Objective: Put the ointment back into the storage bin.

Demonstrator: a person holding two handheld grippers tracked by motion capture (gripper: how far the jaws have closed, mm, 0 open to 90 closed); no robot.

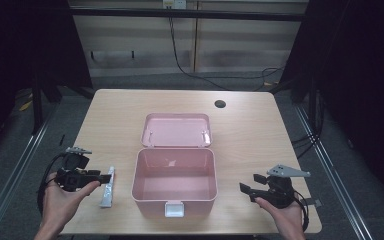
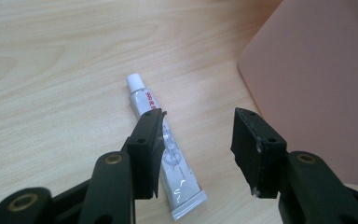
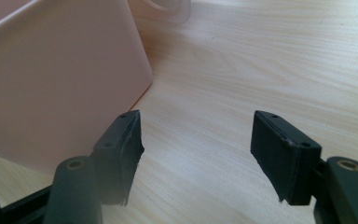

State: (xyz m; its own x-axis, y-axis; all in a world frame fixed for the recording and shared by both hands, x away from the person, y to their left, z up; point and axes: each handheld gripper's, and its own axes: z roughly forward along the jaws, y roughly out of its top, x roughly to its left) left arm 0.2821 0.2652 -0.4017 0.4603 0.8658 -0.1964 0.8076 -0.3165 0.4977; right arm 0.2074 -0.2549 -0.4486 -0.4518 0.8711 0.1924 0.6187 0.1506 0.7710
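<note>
Left hand-held gripper (image 1: 105, 176): I see it low over the near-left part of the surface (image 1: 105, 115), gripped in the person's left hand (image 1: 65, 200). Jaws spread wide, nothing between them. In the left gripper view (image 2: 198, 140) the jaws point down at a small tube (image 2: 165, 151); one jaw overlaps the tube's middle in the picture, but I cannot tell whether it touches.

Right hand-held gripper (image 1: 247, 187): near-right part of the surface, held in the person's right hand (image 1: 285, 215), grey three-cornered plate on top. Jaws also wide and empty. In the right gripper view (image 3: 196, 140) only bare wood grain lies between the jaws, with the pink box wall (image 3: 60, 79) off to the left of them.

Tube (image 1: 107, 187): white and silver, white cap, red print near the cap end, flat crimped tail. It lies flat on the surface, just left of the box, cap end toward the far side, tail toward the near edge.

Pink box (image 1: 175, 200): centre of the surface between the two grippers, open, interior looks empty from the high view. White latch (image 1: 174, 209) on its near wall. Lid (image 1: 177, 130) folded back flat on the far side, inner face up.

Dark round hole (image 1: 220, 104) in the surface, far right of the lid.
</note>
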